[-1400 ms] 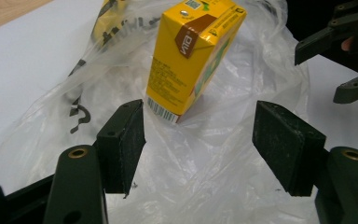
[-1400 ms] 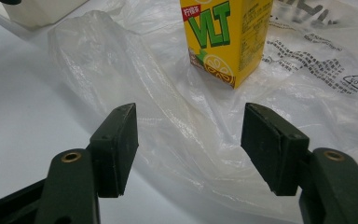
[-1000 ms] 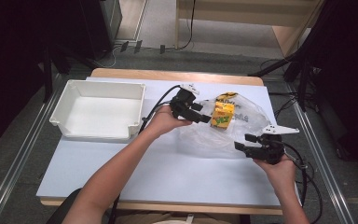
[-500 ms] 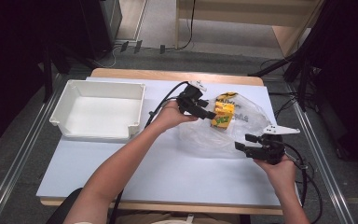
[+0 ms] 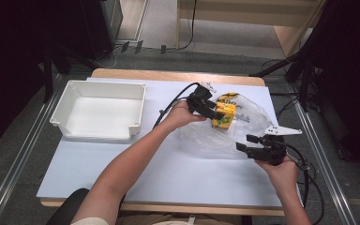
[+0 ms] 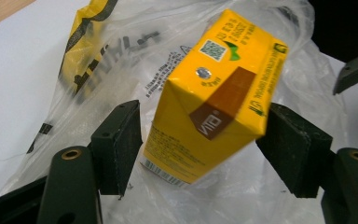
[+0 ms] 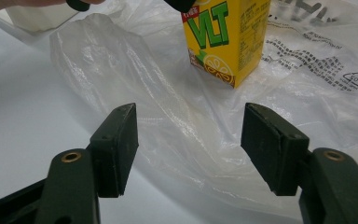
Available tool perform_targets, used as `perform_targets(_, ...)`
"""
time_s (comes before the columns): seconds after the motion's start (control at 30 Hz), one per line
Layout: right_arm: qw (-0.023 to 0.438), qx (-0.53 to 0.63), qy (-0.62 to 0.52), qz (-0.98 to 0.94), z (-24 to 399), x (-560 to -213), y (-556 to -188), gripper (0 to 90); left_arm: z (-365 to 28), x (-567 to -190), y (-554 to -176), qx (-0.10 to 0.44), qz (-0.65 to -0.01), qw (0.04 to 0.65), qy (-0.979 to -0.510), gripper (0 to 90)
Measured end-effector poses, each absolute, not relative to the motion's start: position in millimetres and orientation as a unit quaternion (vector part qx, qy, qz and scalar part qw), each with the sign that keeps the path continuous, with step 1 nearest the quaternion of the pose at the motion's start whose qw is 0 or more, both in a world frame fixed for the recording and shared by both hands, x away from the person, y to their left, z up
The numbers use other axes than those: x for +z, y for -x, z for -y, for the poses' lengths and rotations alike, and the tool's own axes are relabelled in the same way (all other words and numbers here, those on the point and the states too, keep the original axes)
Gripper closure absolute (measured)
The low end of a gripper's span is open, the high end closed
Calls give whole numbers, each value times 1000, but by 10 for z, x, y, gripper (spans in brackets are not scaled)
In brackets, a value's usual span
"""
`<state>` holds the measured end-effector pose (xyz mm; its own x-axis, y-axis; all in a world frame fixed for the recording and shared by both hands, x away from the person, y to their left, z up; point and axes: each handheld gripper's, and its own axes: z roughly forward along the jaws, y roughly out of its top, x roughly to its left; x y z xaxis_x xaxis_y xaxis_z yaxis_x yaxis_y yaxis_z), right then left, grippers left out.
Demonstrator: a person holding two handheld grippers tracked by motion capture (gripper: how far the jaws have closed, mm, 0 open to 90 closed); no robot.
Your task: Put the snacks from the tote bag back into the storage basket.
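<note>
Left gripper (image 6: 200, 135) is around the juice carton (image 6: 212, 95), right gripper (image 7: 189, 140) is just hanging open.

The left jaws sit either side of the one yellow carton, a small gap on the left, so whether they're clamped is unclear. It sits on the one clear plastic bag (image 5: 243, 129) mid-table. Right jaws are wide apart over the bag's edge. One white tray (image 5: 98, 111) is off left.

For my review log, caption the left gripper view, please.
Left gripper straddles a tilted yellow carton over a clear plastic bag, one pad touching, the other apart.
</note>
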<state>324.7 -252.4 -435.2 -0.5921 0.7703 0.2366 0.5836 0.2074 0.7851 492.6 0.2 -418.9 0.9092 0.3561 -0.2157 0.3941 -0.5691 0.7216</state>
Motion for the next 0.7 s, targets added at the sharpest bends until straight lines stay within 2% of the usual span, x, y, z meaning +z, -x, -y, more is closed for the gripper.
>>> perform_targets(0.57, 100, 447, -442, -771, 2509, -4374, -3266, 378, 247, -4376, -4946, -32, -189, 422, -886, 330)
perform_targets(0.6, 100, 447, -443, -771, 2508, -4376, -3268, 378, 247, -4375, -4943, -31, -189, 421, -887, 341)
perform_targets(0.7, 100, 446, -444, -771, 2510, -4378, -3272, 378, 245, -4355, -4921, -14, -190, 414, -890, 453)
